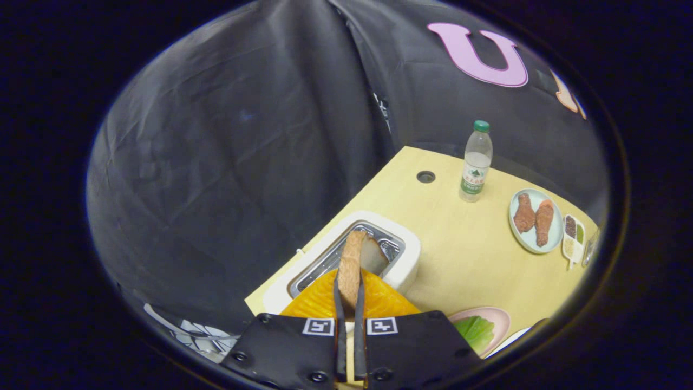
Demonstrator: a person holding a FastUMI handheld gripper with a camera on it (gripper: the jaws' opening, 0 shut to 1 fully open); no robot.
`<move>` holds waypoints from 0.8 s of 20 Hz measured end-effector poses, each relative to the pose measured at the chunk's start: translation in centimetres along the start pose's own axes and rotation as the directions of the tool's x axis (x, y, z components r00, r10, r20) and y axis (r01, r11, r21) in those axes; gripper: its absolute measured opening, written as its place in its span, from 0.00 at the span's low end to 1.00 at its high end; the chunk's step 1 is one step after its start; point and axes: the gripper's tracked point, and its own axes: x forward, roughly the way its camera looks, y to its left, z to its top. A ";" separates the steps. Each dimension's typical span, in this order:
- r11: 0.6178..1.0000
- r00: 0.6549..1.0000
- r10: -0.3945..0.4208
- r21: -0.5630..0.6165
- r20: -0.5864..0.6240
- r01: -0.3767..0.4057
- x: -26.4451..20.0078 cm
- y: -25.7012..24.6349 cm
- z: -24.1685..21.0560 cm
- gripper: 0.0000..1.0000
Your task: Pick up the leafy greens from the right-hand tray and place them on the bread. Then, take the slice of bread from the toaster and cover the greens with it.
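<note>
the gripper (349,292) was tilted over the table's near corner, its two fingers drawn nearly together and pinching a slice of bread (352,265) edge-on, the crusty slice held above the slot of the toaster (403,254). the toaster was a rounded white box with a shiny metal well. to its right, on the pale wooden table (465,254), a pink tray (501,319) held the leafy greens (476,330), crinkled and bright. farther off stood a clear plastic bottle (476,162) with a green cap, then a pale round plate (536,221) carrying two browned drumstick pieces.
</note>
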 end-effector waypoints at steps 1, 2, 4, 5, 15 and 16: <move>1.000 1.000 -0.001 0.010 0.006 0.001 -0.6 -0.4 0.2 0.08; 1.000 1.000 -0.005 0.021 0.015 0.005 -1.1 -0.9 0.2 0.08; 0.998 1.000 0.000 0.056 0.029 -0.002 -2.1 -1.4 0.3 0.08; 0.997 0.999 0.003 0.074 0.039 -0.006 -2.6 -1.7 0.4 0.08; 0.980 0.994 -0.013 0.199 0.105 -0.008 -7.3 -6.0 -0.4 0.08; 0.978 0.994 -0.026 0.207 0.106 0.004 -7.5 -6.6 -0.6 0.08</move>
